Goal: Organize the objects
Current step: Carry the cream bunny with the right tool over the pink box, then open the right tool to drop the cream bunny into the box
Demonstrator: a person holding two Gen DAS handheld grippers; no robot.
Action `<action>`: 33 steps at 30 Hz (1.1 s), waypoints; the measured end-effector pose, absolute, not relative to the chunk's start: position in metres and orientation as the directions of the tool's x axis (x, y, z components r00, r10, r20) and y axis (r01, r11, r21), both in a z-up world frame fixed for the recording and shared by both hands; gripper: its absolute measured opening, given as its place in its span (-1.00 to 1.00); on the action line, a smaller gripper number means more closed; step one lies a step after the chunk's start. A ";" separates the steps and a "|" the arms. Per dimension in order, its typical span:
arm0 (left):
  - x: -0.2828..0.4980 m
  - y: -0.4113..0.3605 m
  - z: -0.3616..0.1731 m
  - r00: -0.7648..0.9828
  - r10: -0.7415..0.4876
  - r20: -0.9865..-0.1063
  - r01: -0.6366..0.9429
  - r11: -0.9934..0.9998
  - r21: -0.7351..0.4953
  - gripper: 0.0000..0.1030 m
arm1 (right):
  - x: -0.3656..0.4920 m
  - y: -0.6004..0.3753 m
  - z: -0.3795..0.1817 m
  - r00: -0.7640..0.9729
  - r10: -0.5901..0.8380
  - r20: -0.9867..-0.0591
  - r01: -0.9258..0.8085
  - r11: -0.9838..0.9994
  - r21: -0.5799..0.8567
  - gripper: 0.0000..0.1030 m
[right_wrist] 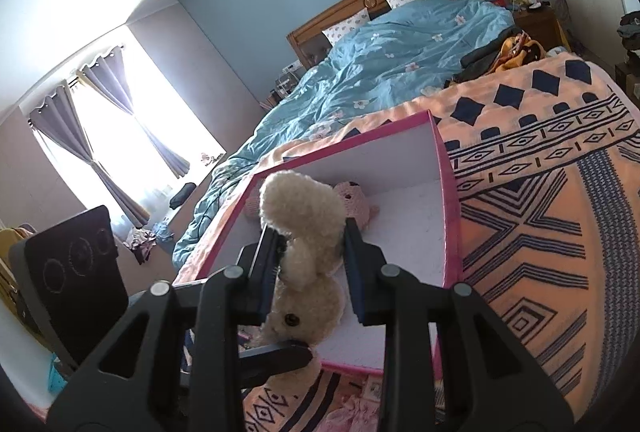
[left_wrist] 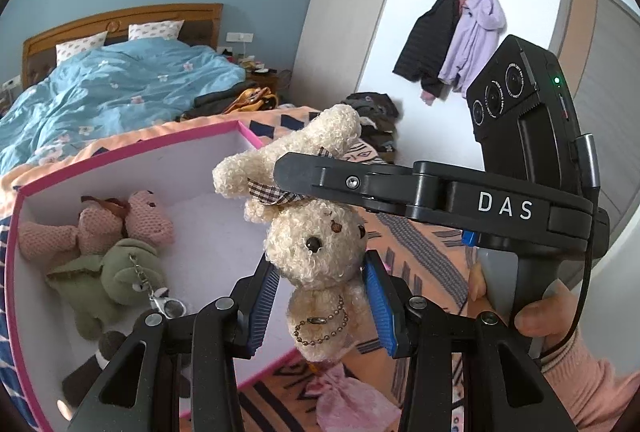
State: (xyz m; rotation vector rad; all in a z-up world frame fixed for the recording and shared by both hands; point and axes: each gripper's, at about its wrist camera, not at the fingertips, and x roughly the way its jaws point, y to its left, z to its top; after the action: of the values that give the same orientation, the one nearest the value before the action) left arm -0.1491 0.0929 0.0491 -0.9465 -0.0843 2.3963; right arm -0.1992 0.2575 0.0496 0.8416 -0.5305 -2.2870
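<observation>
A cream plush bear (left_wrist: 316, 244) with a plaid bow hangs upside down over the near edge of a pink-rimmed white box (left_wrist: 120, 152). My right gripper (right_wrist: 310, 256) is shut on the bear's body (right_wrist: 304, 208); its finger crosses the left wrist view (left_wrist: 320, 176). My left gripper (left_wrist: 320, 296) has its blue pads on both sides of the bear's head, jaws apart and barely touching. A pink plush bear (left_wrist: 104, 228) and a green plush toy (left_wrist: 108, 284) with a metal clasp lie inside the box; the pink one also shows in the right wrist view (right_wrist: 356, 198).
The box sits on an orange patterned blanket (right_wrist: 540, 212) at the foot of a bed with a blue duvet (right_wrist: 400, 52). A dark toy (left_wrist: 100, 360) lies at the box's near corner. A pink cloth item (left_wrist: 352, 404) lies on the blanket below the bear.
</observation>
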 end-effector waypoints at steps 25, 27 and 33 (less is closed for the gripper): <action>-0.185 0.094 0.012 -0.547 0.464 -0.697 -0.409 -0.875 -0.261 -0.16 | -0.229 0.253 0.018 -0.614 -0.551 -0.565 0.321 -0.829 0.459 -0.28; -0.182 0.093 0.012 -0.552 0.464 -0.693 -0.410 -0.875 -0.258 -0.15 | -0.227 0.252 0.020 -0.627 -0.535 -0.567 0.318 -0.840 0.440 -0.27; -0.168 0.088 0.016 -0.580 0.461 -0.672 -0.415 -0.877 -0.243 0.00 | -0.217 0.256 0.025 -0.650 -0.515 -0.559 0.319 -0.853 0.414 -0.24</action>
State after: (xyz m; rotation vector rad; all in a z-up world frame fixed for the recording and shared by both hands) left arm -0.1682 0.0882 0.0157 -1.0539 -0.0798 2.4229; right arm -0.2167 0.2557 0.0255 0.9560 -0.3859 -2.4658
